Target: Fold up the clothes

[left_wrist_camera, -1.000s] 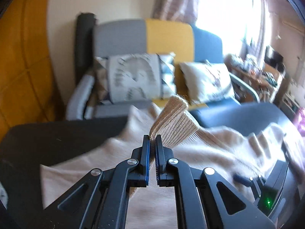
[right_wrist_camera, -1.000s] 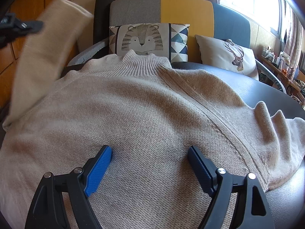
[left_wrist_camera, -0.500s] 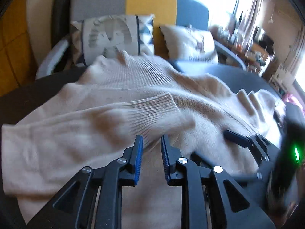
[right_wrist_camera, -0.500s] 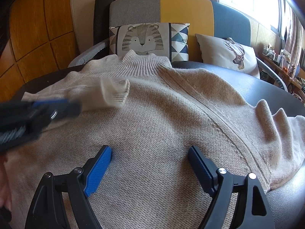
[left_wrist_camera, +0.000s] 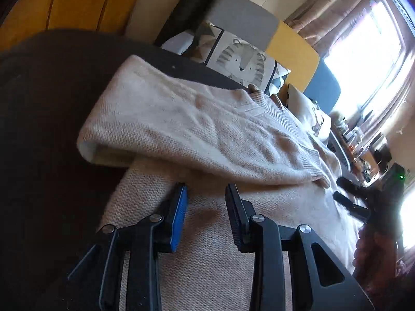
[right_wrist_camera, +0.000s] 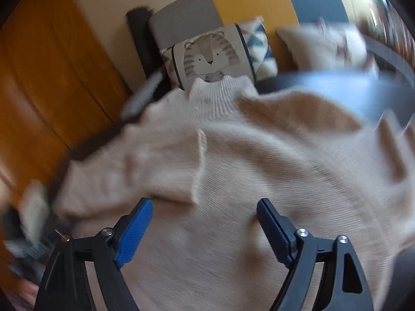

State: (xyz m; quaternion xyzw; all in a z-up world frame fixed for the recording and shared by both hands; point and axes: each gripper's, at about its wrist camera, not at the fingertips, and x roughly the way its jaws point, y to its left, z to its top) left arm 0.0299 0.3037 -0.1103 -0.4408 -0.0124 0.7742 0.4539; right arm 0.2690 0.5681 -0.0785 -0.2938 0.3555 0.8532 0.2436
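Observation:
A beige knit sweater point(left_wrist_camera: 207, 246) lies flat on the dark round table point(left_wrist_camera: 39, 129). Its left sleeve point(left_wrist_camera: 194, 124) is folded across the chest, cuff toward the middle. My left gripper point(left_wrist_camera: 206, 189) hovers low over the sweater's body just below that sleeve. Its jaws are opening and nothing is between them. In the right wrist view, which is blurred, my right gripper point(right_wrist_camera: 205, 204) sits wide over the sweater's point(right_wrist_camera: 259, 168) front, beside the sleeve cuff point(right_wrist_camera: 192, 171). Its jaws are closing a little with only fabric beneath them. The right gripper point(left_wrist_camera: 350, 199) also shows at the left view's right edge.
A grey, yellow and blue sofa with a tiger cushion point(right_wrist_camera: 207, 57) and a pale cushion point(right_wrist_camera: 319, 44) stands behind the table. An orange wood-panel wall point(right_wrist_camera: 39, 77) is at the left. A bright window point(left_wrist_camera: 368, 39) and a cluttered shelf are on the right.
The left gripper let go of the sleeve cuff, which now lies folded over the chest. It then swung left and down and rolled. The right gripper rolled, tilting its view.

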